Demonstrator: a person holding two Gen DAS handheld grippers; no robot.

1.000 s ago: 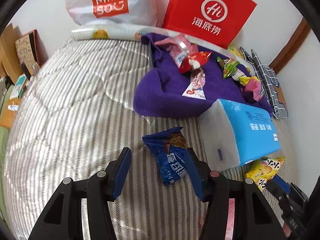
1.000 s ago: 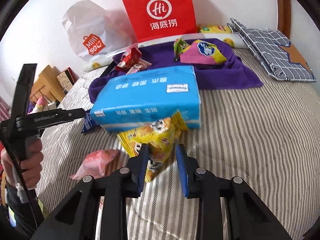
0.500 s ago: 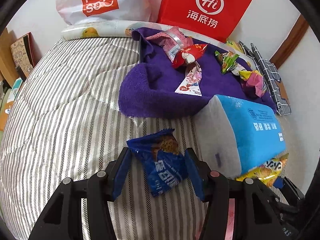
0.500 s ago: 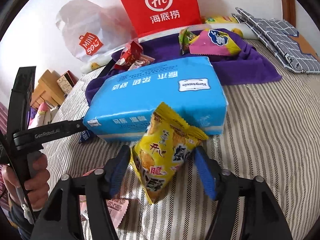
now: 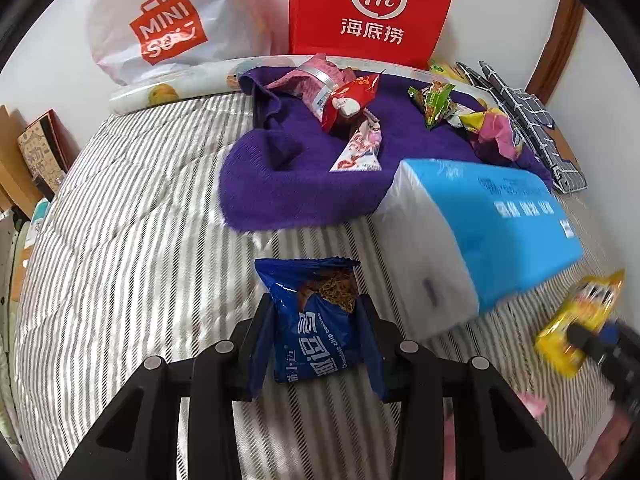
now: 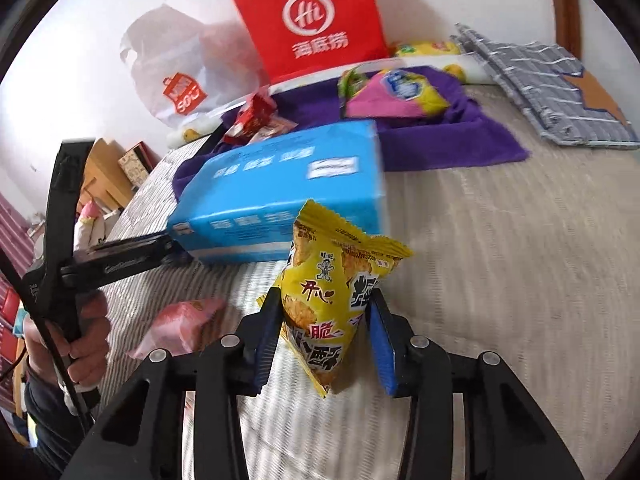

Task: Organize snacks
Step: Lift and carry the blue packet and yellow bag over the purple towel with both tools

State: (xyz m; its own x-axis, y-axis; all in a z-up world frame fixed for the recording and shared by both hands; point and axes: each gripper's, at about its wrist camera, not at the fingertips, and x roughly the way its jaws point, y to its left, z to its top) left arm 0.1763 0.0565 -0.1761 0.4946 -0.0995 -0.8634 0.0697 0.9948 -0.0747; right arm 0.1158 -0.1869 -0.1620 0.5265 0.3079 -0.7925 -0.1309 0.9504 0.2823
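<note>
Left of the blue tissue pack (image 5: 480, 236), on the striped bedding (image 5: 120, 240): left gripper (image 5: 316, 332) just closed onto the blue cookie packet (image 5: 316, 320), pads pressing both its sides. Right of and in front of that tissue pack: right gripper (image 6: 326, 340) likewise just closed, clamped on the yellow snack packet (image 6: 332, 300), seemingly lifted off the bedding, though blur hinders certainty. Behind the tissue pack: loose snacks on a purple towel (image 5: 280, 184), beneath a red paper bag (image 5: 372, 8)

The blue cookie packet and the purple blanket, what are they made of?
The blue cookie packet looks like thin glossy plastic film: it shines and crinkles. The purple blanket looks like soft, matte knitted or fleecy fabric, with a fuzzy ribbed surface.
</note>
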